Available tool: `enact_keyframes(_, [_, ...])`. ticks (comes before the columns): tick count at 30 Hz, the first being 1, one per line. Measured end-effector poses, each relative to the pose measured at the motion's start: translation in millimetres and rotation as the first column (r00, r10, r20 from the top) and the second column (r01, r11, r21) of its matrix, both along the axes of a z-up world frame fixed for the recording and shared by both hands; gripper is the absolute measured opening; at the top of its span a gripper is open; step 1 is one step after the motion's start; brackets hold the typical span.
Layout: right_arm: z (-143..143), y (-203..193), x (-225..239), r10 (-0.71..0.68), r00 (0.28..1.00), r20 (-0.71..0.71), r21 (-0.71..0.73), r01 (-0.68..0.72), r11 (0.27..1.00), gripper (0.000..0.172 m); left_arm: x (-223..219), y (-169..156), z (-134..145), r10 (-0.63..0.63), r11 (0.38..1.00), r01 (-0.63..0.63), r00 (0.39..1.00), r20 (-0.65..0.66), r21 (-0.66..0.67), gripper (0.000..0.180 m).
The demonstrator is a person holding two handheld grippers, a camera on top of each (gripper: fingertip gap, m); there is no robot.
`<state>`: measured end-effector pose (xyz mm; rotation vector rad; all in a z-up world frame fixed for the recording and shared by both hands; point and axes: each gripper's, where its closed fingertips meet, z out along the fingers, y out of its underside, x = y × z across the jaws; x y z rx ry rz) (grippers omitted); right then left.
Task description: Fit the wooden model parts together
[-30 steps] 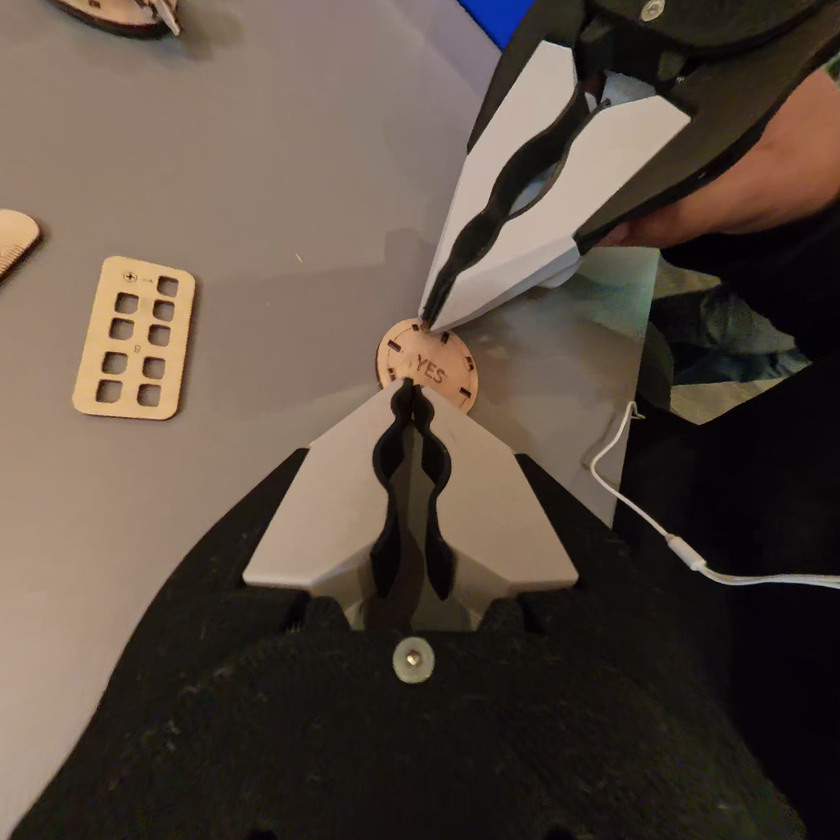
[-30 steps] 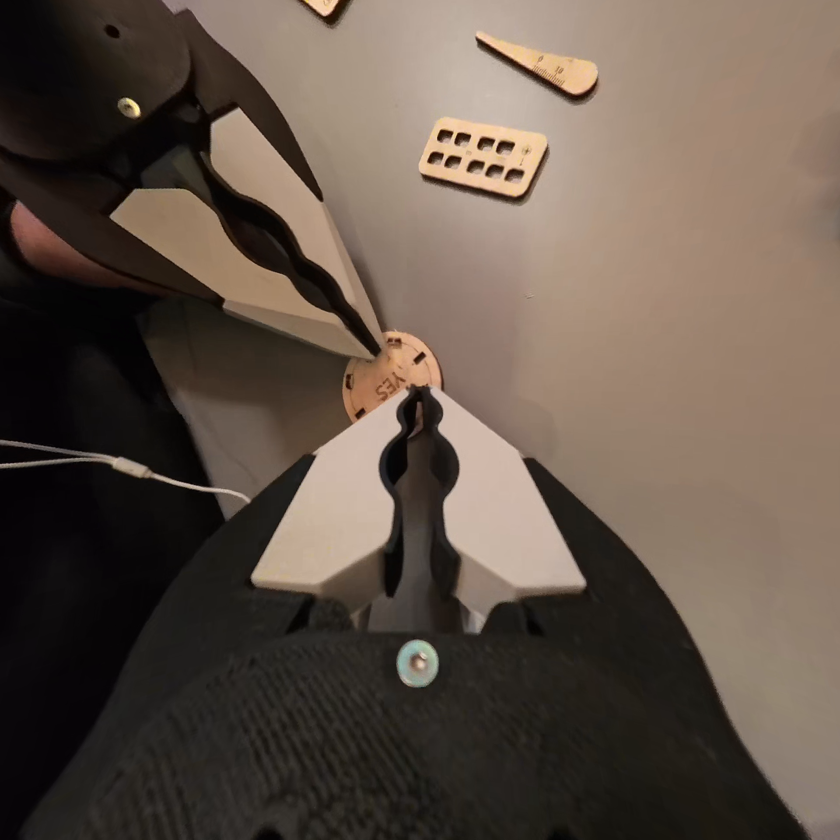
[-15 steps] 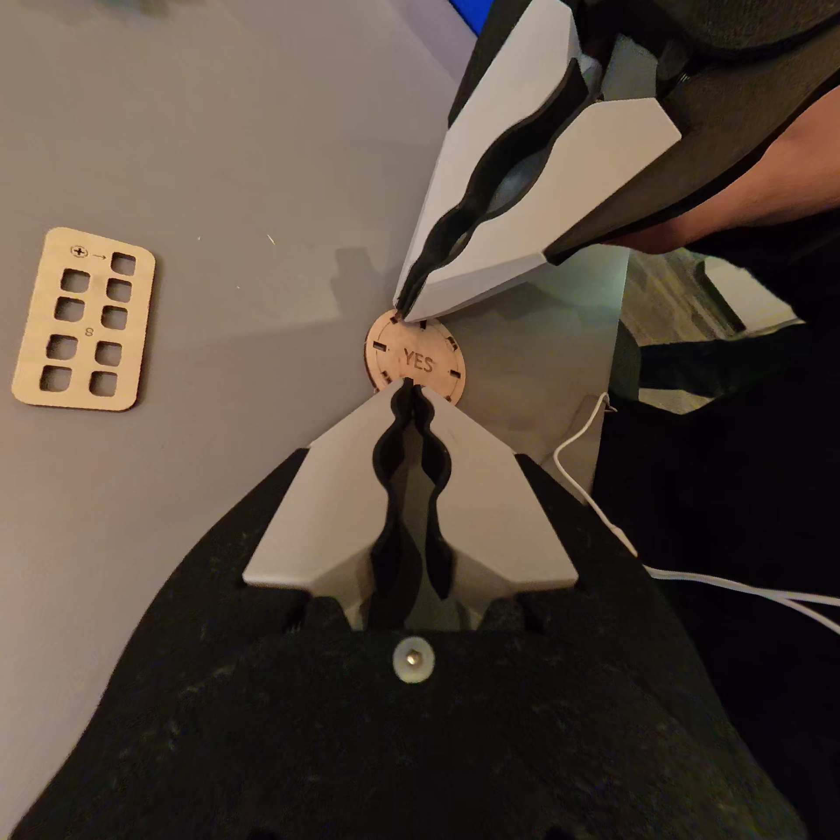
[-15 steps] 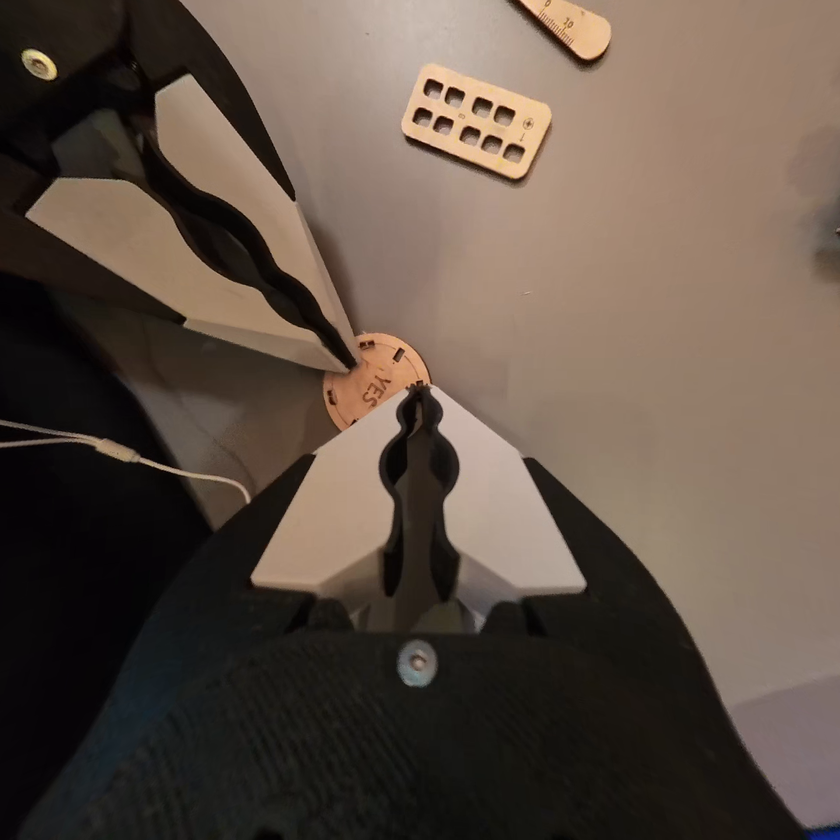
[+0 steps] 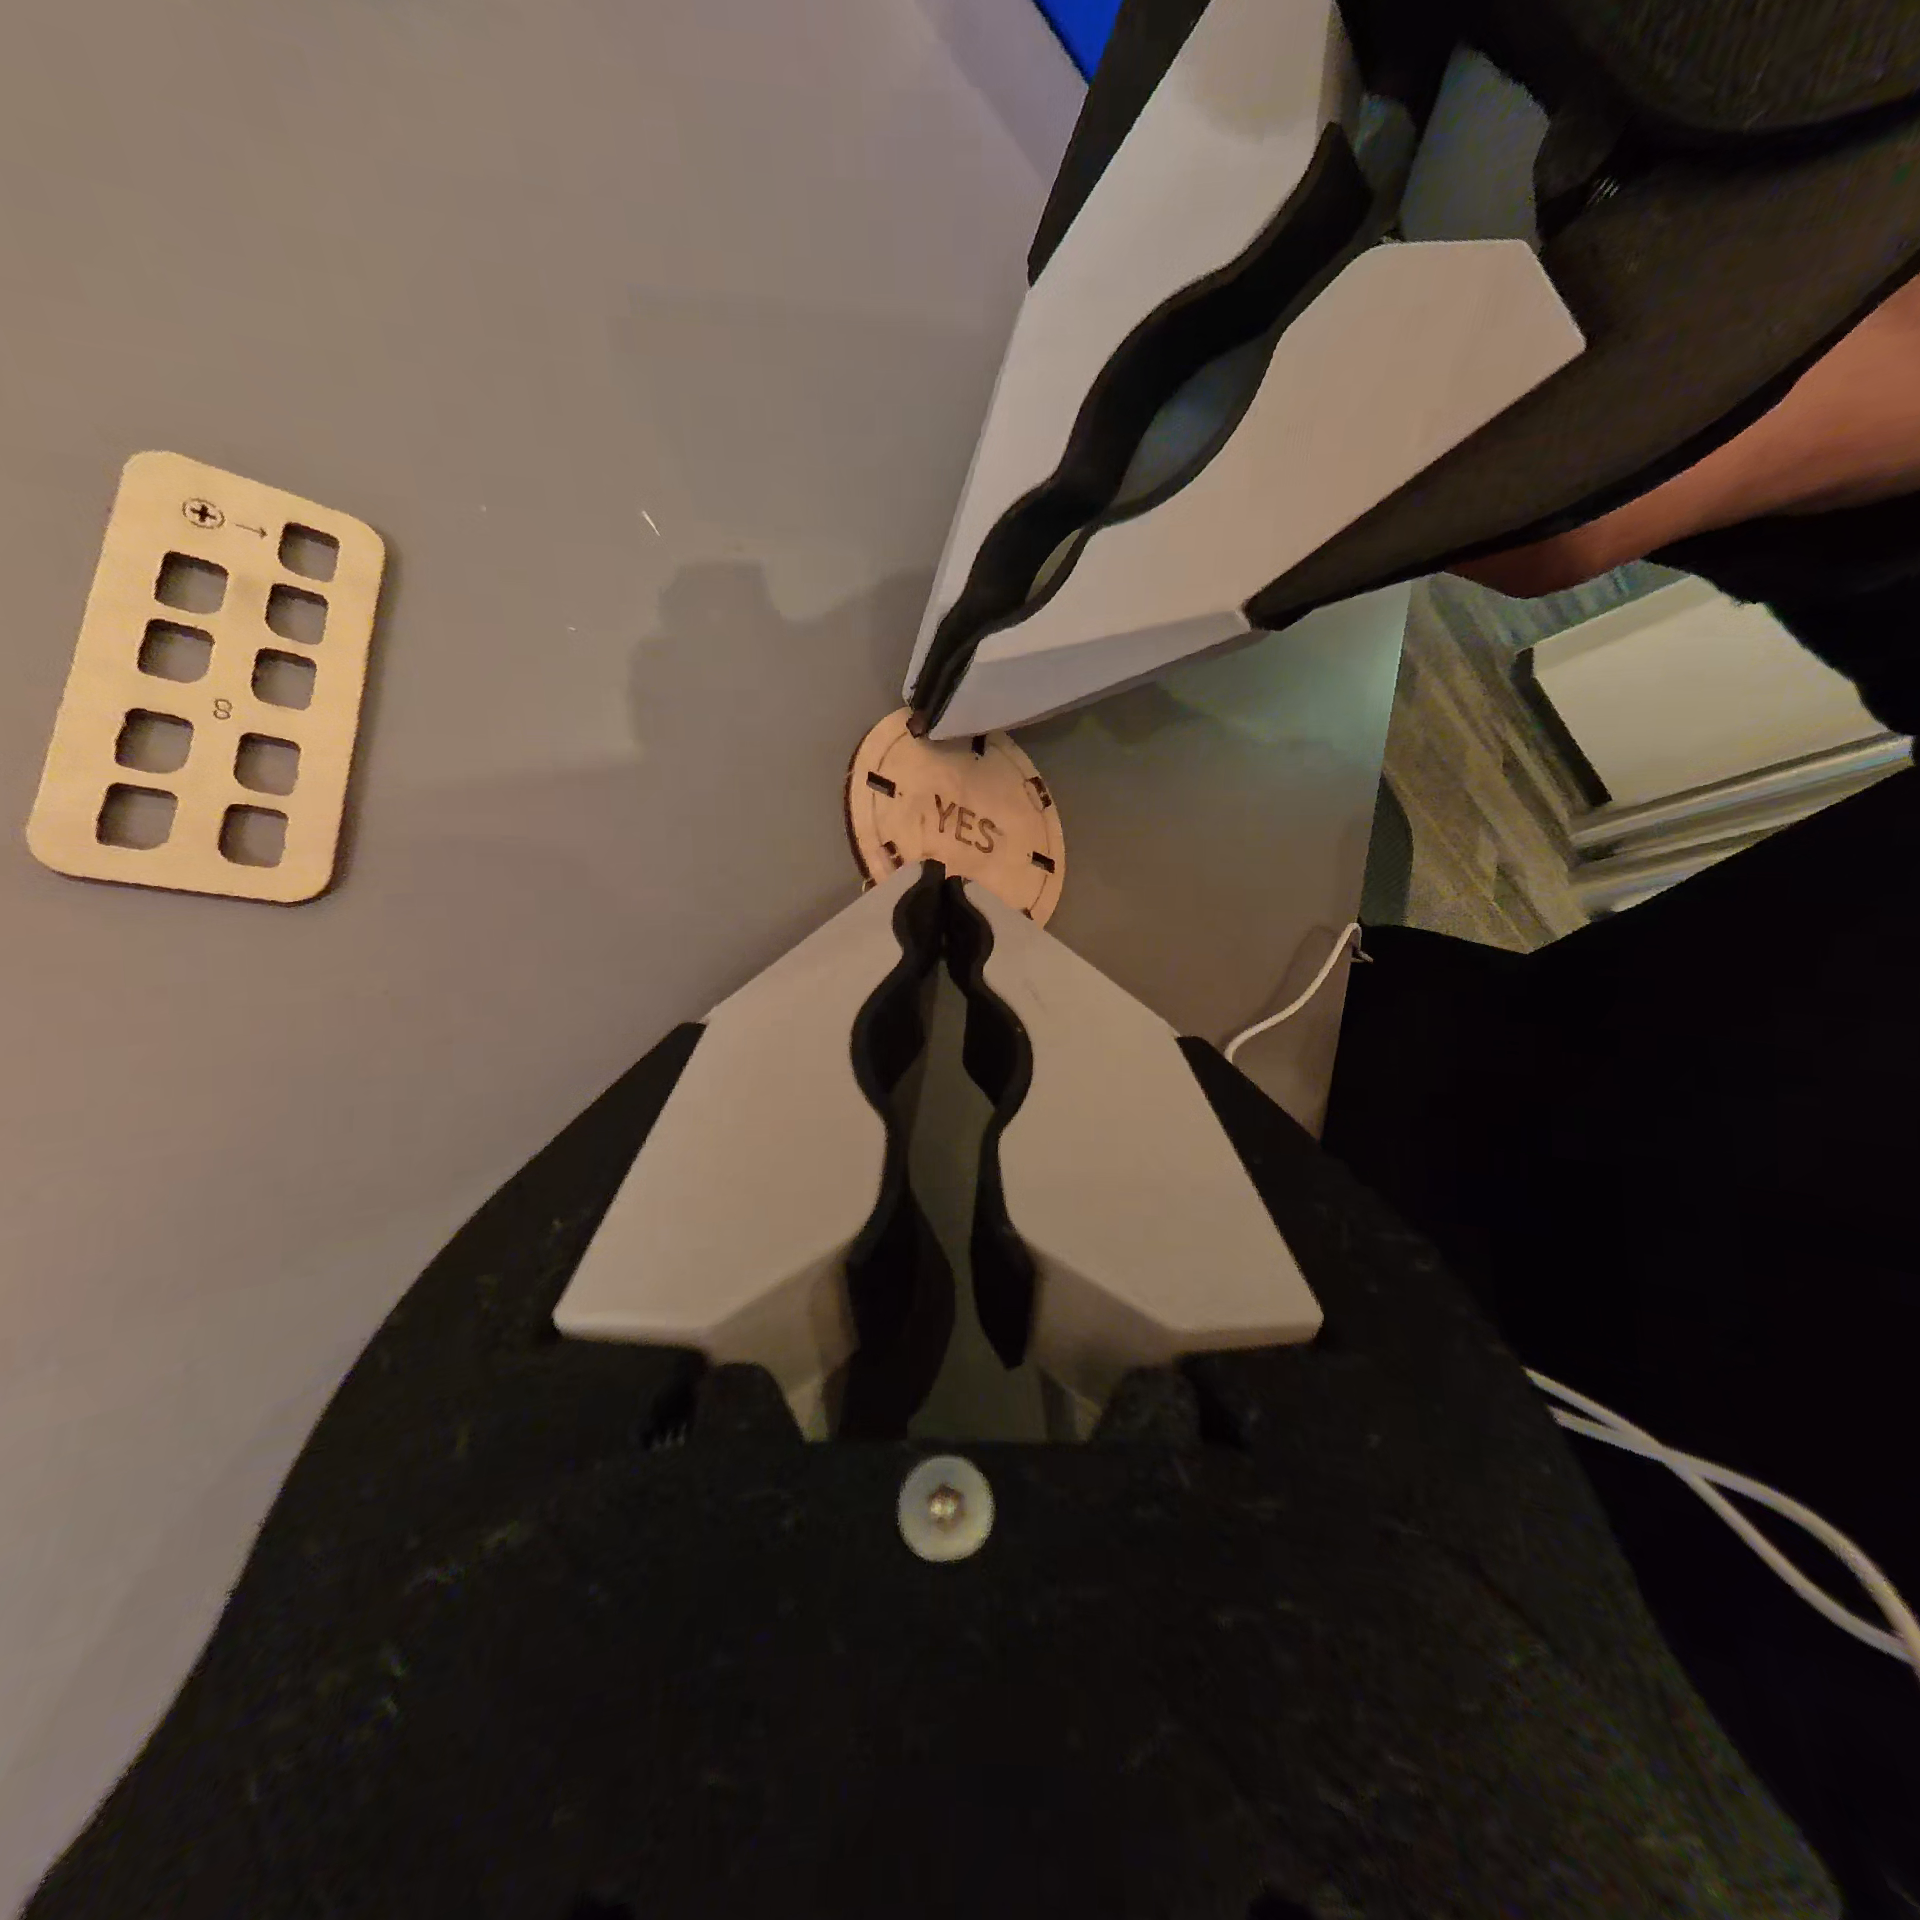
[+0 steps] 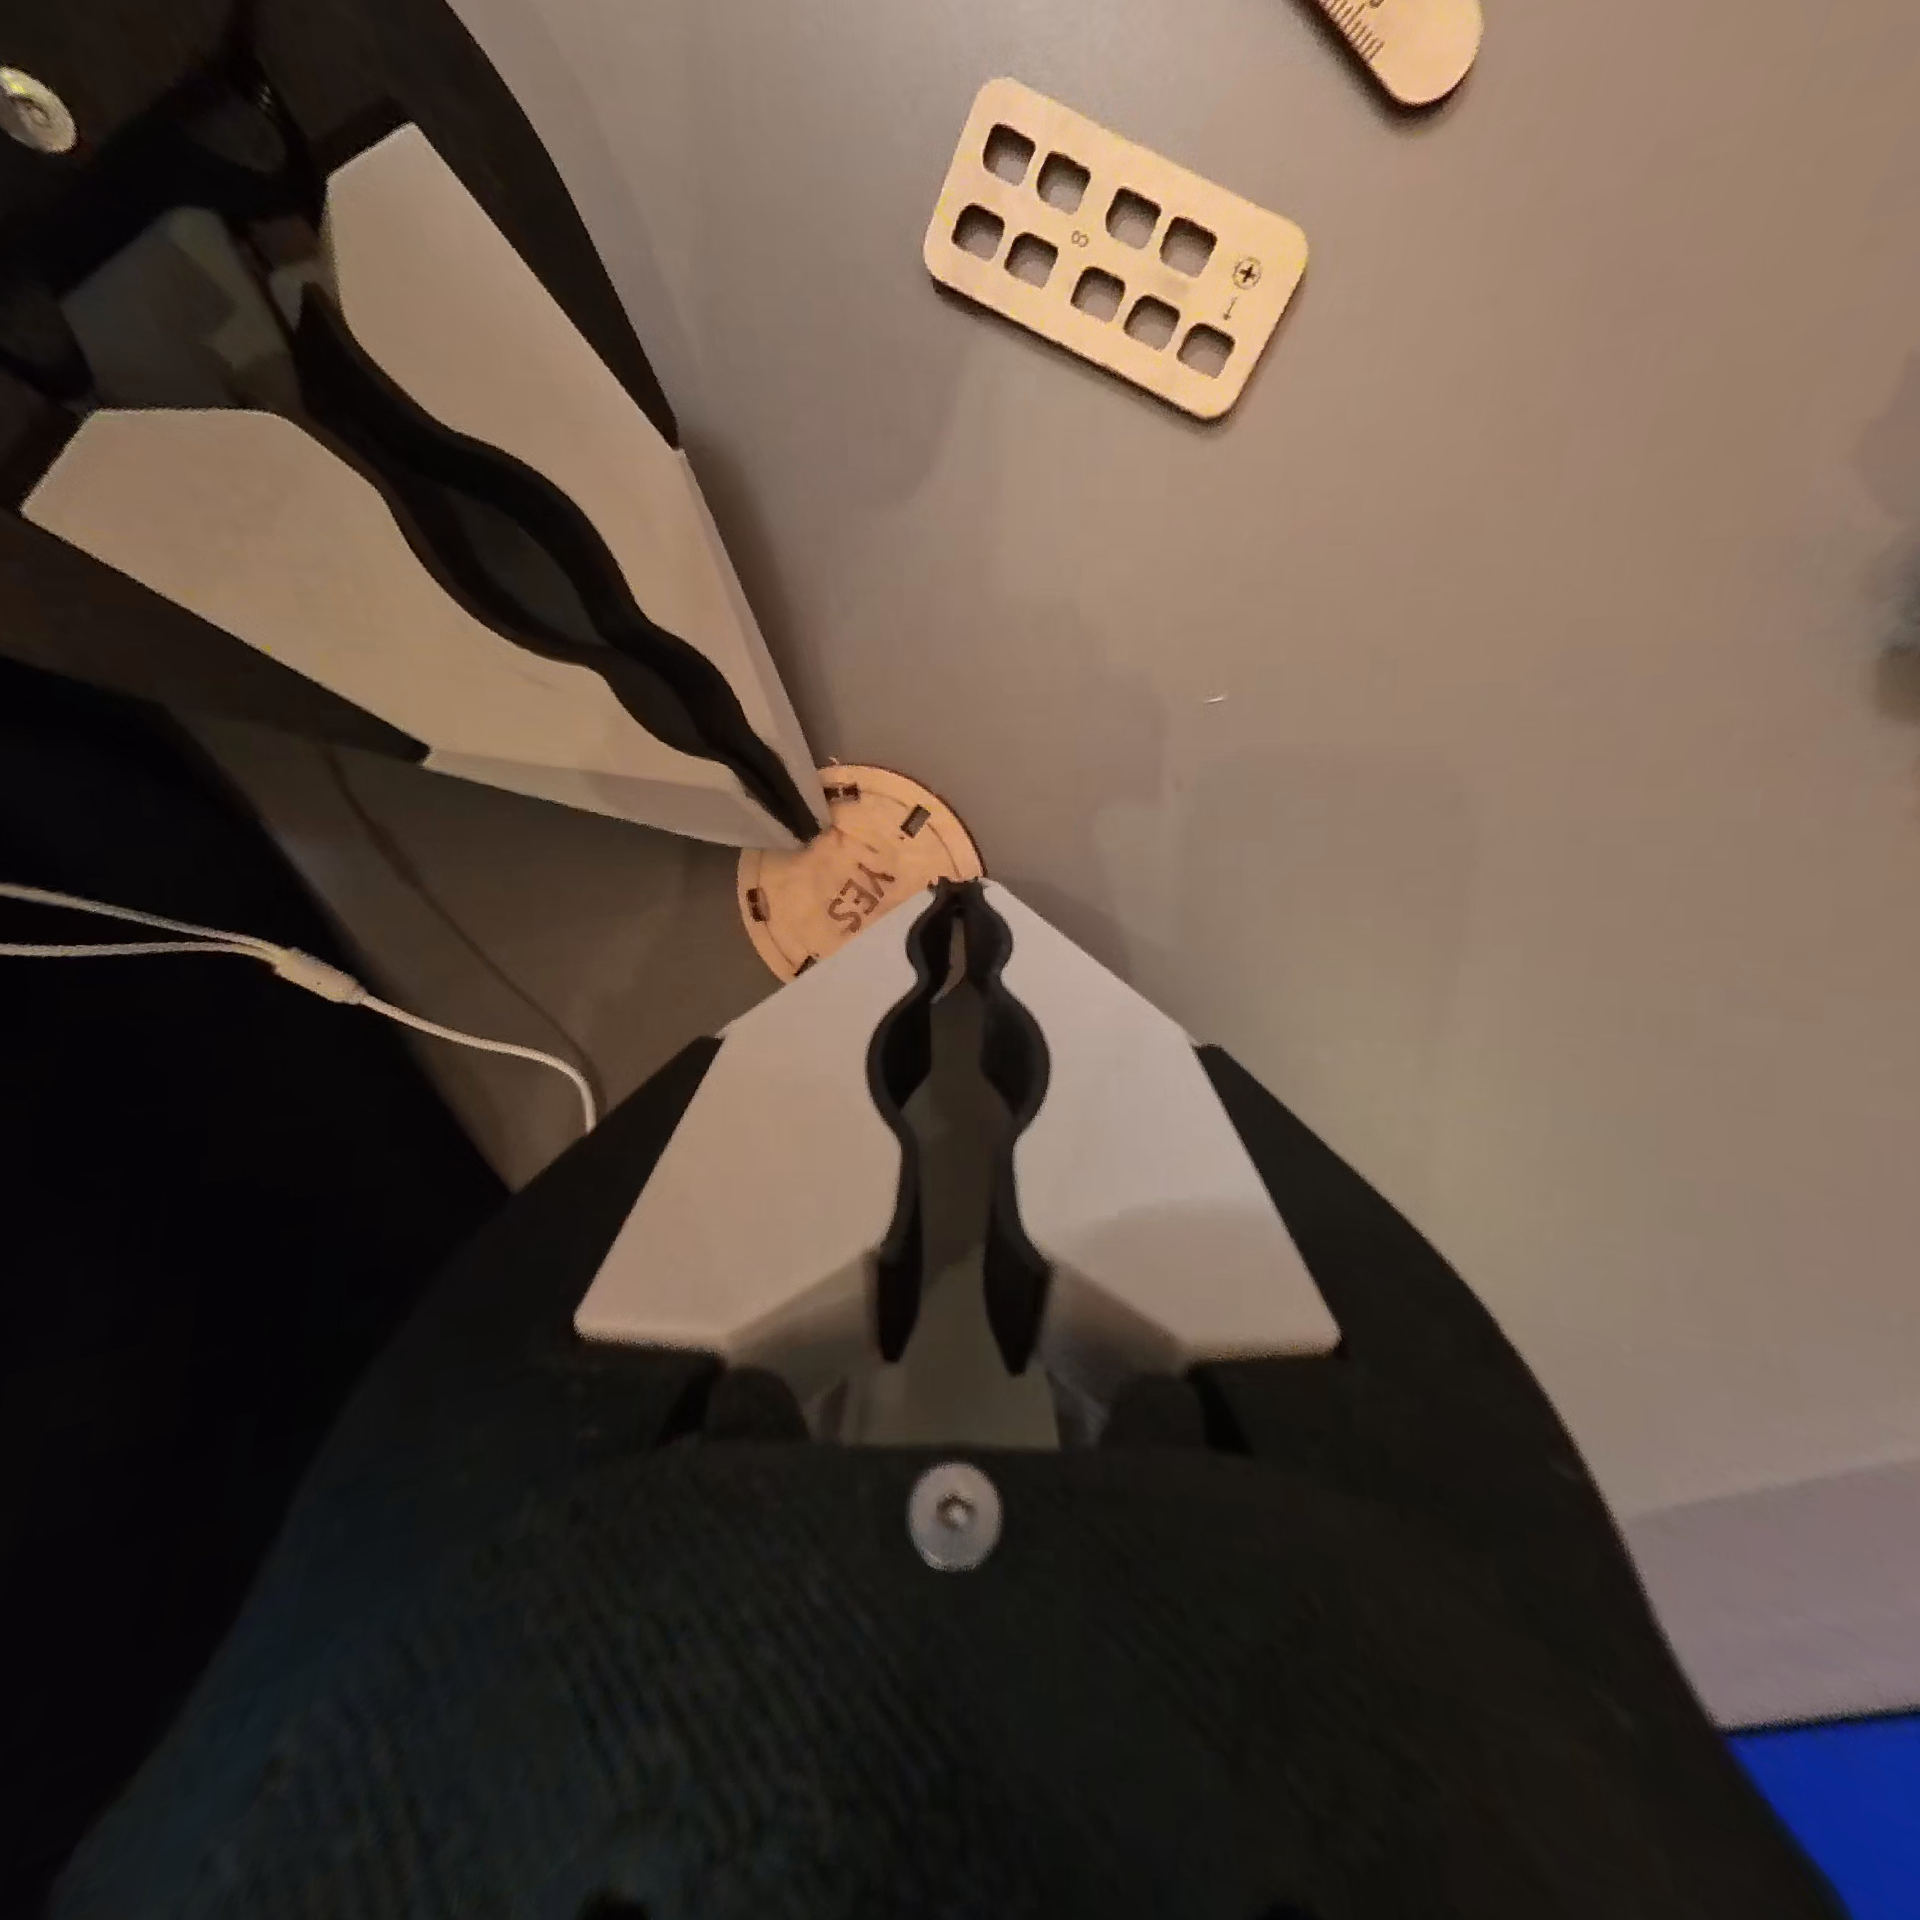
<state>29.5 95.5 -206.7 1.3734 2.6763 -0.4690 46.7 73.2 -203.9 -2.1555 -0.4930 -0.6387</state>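
Worktop (image 5: 520,260): smooth matte grey sheet, edge running down the right of my left view, dark drop beyond it.

Left gripper (image 5: 935,878): black felt-like body, pale grey wedge fingers with wavy black pads. Jaws closed, tips pressed together with nothing between them, resting on the near rim of the disc (image 5: 951,816).

Right gripper (image 6: 961,888): same build. Jaws closed, nothing between them, tips on the opposite rim of the disc (image 6: 831,883). A bare forearm shows behind it in my left view.

Plate (image 5: 208,681): thin flat plywood rectangle, rounded corners, two columns of rounded square cut-outs, lying flat well left of the disc.

Disc: thin round plywood, laser-cut, small dark slots around a scribed ring, engraved lettering in the middle. Lies flat near the worktop edge, pinned between the two tips.

Ruler (image 6: 1403,42): plywood strip, rounded end, engraved scale, far corner of my right view.

Cable (image 5: 1288,1003): thin white, hanging off the edge.
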Motion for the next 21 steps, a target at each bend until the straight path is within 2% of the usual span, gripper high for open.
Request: enact_keyframes(21, [-1.6,0.3,0.9,-0.036,0.995,0.088,0.101,0.027,0.994,0.000,-0.4,-0.2,-0.3,0.006,1.000,-0.006,1.000,0.022,0.002,0.000])
